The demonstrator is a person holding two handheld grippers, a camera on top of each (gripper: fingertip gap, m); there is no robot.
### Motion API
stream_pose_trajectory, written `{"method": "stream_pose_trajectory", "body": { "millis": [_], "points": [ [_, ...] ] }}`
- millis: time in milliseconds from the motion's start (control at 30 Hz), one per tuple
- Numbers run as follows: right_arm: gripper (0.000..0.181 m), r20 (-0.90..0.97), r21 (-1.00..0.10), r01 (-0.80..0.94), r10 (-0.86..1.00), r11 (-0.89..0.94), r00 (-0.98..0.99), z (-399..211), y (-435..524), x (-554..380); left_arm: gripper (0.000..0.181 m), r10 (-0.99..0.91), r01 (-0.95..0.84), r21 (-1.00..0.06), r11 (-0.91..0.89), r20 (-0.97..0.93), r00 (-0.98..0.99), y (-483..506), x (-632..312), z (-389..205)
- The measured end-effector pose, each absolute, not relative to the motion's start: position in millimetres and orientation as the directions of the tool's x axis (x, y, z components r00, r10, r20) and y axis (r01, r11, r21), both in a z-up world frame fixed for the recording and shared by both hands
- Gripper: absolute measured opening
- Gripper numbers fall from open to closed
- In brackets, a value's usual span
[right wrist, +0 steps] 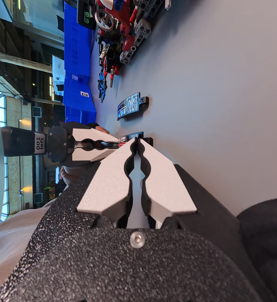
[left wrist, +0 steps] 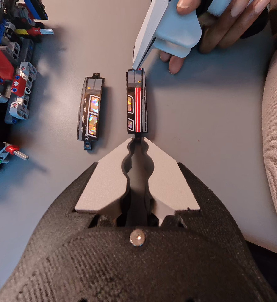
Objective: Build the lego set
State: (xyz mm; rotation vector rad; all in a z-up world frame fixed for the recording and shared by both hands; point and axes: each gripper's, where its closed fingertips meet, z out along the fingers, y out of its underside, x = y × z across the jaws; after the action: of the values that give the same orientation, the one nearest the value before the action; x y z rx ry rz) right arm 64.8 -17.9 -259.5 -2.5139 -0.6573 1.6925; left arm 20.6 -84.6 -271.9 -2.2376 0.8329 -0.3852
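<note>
On grey table (left wrist: 199,114) | black curved panel (left wrist: 137,104), red stripes, holographic windows | left gripper (left wrist: 137,138) fingers pinching its tab | right gripper (right wrist: 137,138) fingers pinching far end

We work on a plain grey table (left wrist: 199,114). On it lie two black curved lego panels: a starred panel (left wrist: 89,111) with iridescent window stickers resting flat, and just beside it a red-striped panel (left wrist: 137,104) standing on its edge. Along the left edge sits the partly built red, grey and black lego vehicle (left wrist: 12,73). Farther back on the table we see blue bins (right wrist: 79,65) and a small heap of blue and black pins (right wrist: 102,88).
</note>
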Motion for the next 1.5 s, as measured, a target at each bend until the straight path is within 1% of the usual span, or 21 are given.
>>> {"method": "stream_pose_trajectory", "body": {
  "millis": [333,533,600,667,700,733,800,833,900,967,1033,1100,1167,1233,1300,1500],
  "points": [
    [0.000,-0.847,-0.275,0.381,0.409,-0.883,0.338,-260.9,-17.7,64.8,0.006,-0.667,-0.457,-0.709,-0.537,0.025,0.744,-85.4,21.0,-271.9],
    [0.000,-0.807,-0.337,0.418,0.487,-0.844,0.333,-260.8,-17.2,64.2,0.006,-0.669,-0.456,-0.708,-0.539,0.031,0.743,-85.6,21.3,-272.0],
    [0.000,-0.773,-0.382,0.446,0.545,-0.809,0.326,-261.0,-16.1,64.0,0.006,-0.670,-0.458,-0.708,-0.537,0.028,0.742,-85.5,21.8,-272.2],
    [0.000,-0.683,-0.472,0.493,0.657,-0.731,0.320,-261.2,-12.8,62.5,0.006,-0.671,-0.460,-0.708,-0.536,0.026,0.741,-85.5,22.1,-272.2],
    [0.000,-0.629,-0.520,0.481,0.698,-0.705,0.343,-260.8,-3.2,62.0,0.006,-0.673,-0.461,-0.708,-0.536,0.028,0.739,-86.0,22.3,-272.1],
    [0.001,-0.598,-0.547,0.479,0.721,-0.687,0.350,-259.3,4.2,62.4,0.006,-0.673,-0.460,-0.708,-0.536,0.030,0.739,-86.2,22.3,-272.2],
    [0.010,-0.628,-0.533,0.478,0.705,-0.698,0.330,-254.5,7.3,62.2,0.006,-0.674,-0.461,-0.708,-0.535,0.027,0.739,-86.4,22.2,-272.2],
    [0.011,-0.630,-0.536,0.470,0.703,-0.701,0.330,-252.5,9.7,62.7,0.006,-0.673,-0.460,-0.708,-0.536,0.030,0.739,-86.3,22.2,-272.2],
    [0.008,-0.611,-0.579,0.447,0.726,-0.682,0.316,-245.3,15.1,63.1,0.006,-0.673,-0.457,-0.708,-0.539,0.035,0.739,-86.3,22.2,-272.2],
    [0.007,-0.568,-0.639,0.443,0.774,-0.629,0.280,-238.2,17.5,64.1,0.006,-0.673,-0.456,-0.708,-0.539,0.036,0.739,-86.3,22.2,-272.2],
    [0.006,-0.525,-0.695,0.459,0.827,-0.554,0.202,-231.1,9.6,65.0,0.006,-0.673,-0.455,-0.708,-0.540,0.037,0.739,-86.3,22.3,-272.3],
    [0.004,-0.493,-0.719,0.511,0.864,-0.470,0.101,-230.0,-10.2,66.2,0.006,-0.673,-0.454,-0.708,-0.541,0.040,0.739,-86.3,22.2,-272.3],
    [0.002,-0.417,-0.734,0.566,0.907,-0.375,0.061,-237.8,-22.0,67.6,0.006,-0.673,-0.454,-0.708,-0.541,0.040,0.739,-86.3,22.3,-272.3],
    [0.001,-0.332,-0.739,0.612,0.943,-0.281,0.032,-246.4,-28.5,68.0,0.006,-0.673,-0.454,-0.708,-0.541,0.040,0.739,-86.3,22.3,-272.3],
    [0.000,-0.276,-0.727,0.649,0.961,-0.224,0.023,-254.3,-30.4,68.5,0.006,-0.673,-0.455,-0.708,-0.541,0.039,0.739,-86.3,22.4,-272.3],
    [0.000,-0.176,-0.694,0.708,0.984,-0.134,0.013,-261.5,-25.2,71.2,0.006,-0.674,-0.456,-0.707,-0.540,0.038,0.738,-86.4,22.3,-272.2]
  ]
}}
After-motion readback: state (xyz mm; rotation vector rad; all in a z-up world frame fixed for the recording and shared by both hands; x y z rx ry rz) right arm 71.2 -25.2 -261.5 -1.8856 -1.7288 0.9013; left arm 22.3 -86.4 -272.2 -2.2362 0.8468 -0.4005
